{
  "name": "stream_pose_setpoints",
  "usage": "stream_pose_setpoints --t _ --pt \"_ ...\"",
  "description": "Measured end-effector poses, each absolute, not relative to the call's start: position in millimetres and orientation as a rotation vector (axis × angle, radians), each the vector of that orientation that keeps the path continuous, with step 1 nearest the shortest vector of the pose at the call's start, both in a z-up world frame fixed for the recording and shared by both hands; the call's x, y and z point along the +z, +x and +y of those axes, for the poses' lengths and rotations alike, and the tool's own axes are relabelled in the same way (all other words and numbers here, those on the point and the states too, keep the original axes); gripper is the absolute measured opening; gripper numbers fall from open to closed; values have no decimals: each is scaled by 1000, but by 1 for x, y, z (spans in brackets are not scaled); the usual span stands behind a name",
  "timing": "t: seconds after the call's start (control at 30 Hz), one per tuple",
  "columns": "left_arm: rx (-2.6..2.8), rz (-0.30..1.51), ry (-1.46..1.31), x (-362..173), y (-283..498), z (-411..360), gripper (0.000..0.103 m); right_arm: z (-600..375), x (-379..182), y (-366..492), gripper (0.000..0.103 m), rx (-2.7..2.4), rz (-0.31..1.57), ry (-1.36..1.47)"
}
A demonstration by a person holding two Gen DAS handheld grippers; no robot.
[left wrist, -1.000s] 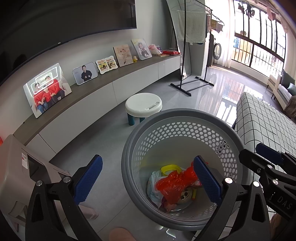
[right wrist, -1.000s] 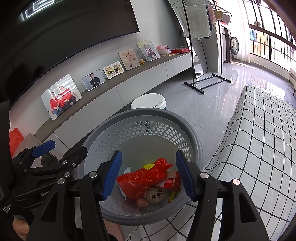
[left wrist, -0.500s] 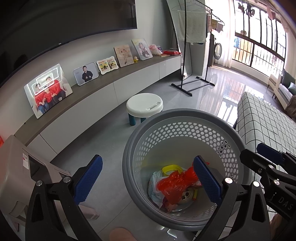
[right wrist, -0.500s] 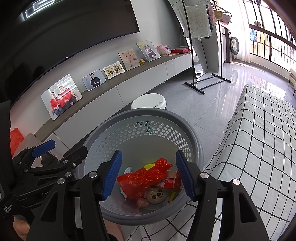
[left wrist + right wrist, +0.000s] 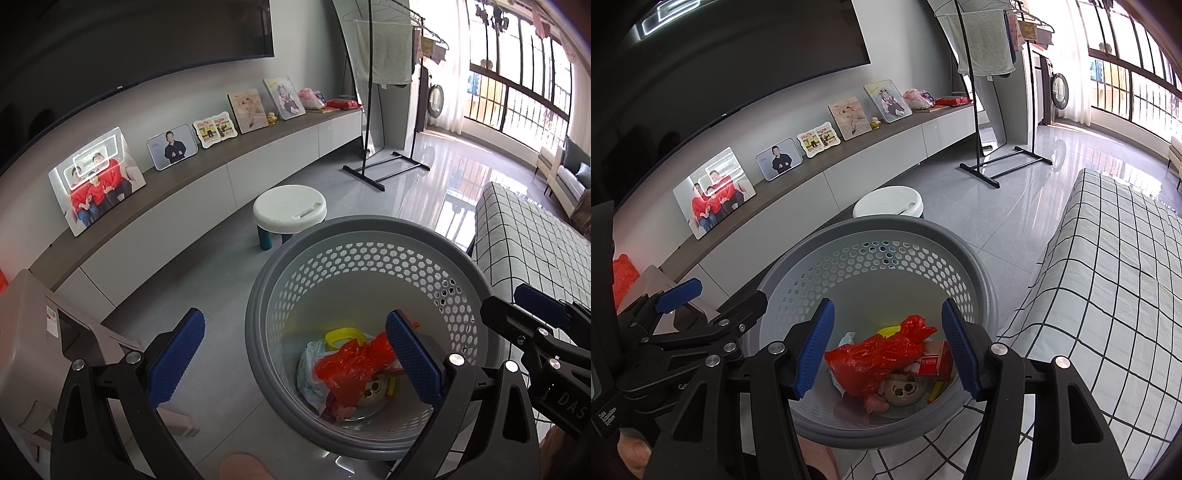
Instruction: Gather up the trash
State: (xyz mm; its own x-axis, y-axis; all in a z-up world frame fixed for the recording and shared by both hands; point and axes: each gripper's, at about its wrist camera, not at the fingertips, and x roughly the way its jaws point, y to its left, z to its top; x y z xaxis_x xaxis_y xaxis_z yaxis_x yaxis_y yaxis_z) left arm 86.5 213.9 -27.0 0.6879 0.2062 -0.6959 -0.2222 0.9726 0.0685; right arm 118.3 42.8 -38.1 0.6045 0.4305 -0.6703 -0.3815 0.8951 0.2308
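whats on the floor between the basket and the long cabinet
A white stool stands between the basket and the cabinet; otherwise bare grey floor. The left wrist view shows it best.

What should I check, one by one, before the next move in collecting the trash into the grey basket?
1. Left gripper empty, jaws open: ok.
2. Right gripper empty, jaws open, nothing between the pads: ok.
3. Grey basket upright on the floor, mouth free: ok.
4. Trash already inside: red plastic bag, red carton and white wrapper lie at the bottom, well below the rim: ok.
5. Room left in the basket: mostly empty above the pile: ok.
6. Next piece of trash to pick: none plainly in view on the floor or on the checked cover: cannot tell.
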Motion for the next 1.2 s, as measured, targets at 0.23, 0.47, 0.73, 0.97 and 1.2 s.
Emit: stream_pose_setpoints --t 0.23,0.47,0.73,0.97,1.2 --pt "240 776 -18 -27 87 214 97 46 -35 118 58 474 794 63" --pt "238 777 -15 -27 87 213 97 48 -31 117 58 475 794 65" --pt "241 780 -24 -27 88 212 97 47 -32 117 58 474 795 66" --pt "241 781 -21 -28 88 212 97 47 -30 117 58 476 793 64" --pt "241 782 -22 -28 88 212 97 47 -30 117 58 476 792 64"
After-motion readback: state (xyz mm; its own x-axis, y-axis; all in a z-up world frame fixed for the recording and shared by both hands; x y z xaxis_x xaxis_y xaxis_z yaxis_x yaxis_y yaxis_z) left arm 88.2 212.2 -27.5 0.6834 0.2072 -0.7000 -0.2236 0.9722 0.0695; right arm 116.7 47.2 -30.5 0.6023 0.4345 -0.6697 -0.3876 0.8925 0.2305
